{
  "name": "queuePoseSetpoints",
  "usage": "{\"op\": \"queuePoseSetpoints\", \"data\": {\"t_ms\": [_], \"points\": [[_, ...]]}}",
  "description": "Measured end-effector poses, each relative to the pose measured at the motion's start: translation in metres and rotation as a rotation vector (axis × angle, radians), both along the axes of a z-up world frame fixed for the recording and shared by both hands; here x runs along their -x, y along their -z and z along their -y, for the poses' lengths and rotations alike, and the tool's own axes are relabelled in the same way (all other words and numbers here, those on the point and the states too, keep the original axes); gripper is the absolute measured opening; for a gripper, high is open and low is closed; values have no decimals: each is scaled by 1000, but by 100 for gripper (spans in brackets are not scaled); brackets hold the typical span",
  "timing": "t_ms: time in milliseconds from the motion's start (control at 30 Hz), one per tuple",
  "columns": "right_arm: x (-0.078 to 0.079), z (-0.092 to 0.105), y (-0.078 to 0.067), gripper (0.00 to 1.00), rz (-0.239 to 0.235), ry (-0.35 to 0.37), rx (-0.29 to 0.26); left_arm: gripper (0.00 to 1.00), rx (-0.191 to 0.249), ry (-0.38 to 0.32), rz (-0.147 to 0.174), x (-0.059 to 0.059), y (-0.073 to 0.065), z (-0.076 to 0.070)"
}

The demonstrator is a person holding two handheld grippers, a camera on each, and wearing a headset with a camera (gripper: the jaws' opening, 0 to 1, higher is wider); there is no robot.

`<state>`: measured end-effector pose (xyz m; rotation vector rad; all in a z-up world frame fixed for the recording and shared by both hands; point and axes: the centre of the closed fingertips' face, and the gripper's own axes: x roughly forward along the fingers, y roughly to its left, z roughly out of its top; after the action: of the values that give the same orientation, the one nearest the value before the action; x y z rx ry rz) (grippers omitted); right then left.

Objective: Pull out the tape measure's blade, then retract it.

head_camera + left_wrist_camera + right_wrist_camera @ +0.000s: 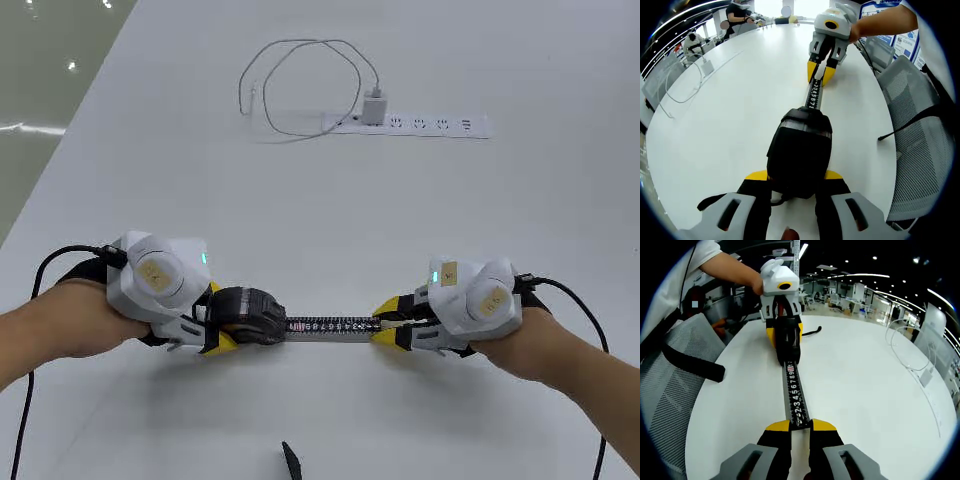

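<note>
1. Tape measure (247, 316): chunky black case, numbered blade (333, 325) pulled out a short way, near side of the white worktop (330, 220).
2. Left gripper (218, 316) fingers (222, 342) clamp the case; right gripper (384, 322) fingers pinch the blade tip, hands level, facing each other.

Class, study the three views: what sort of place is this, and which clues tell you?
Probably a large open-plan office or lab: a long white table, a mesh office chair and rows of ceiling lights over distant desks.
</note>
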<state>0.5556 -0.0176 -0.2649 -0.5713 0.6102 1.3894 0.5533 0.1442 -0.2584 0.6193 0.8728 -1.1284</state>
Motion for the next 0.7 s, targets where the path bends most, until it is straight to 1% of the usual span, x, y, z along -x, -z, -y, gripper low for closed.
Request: {"op": "queuePoseSetpoints", "data": {"t_ms": [700], "points": [[-1, 21, 1, 8, -3, 22, 25, 29, 1, -1, 4, 0, -1, 1]]}}
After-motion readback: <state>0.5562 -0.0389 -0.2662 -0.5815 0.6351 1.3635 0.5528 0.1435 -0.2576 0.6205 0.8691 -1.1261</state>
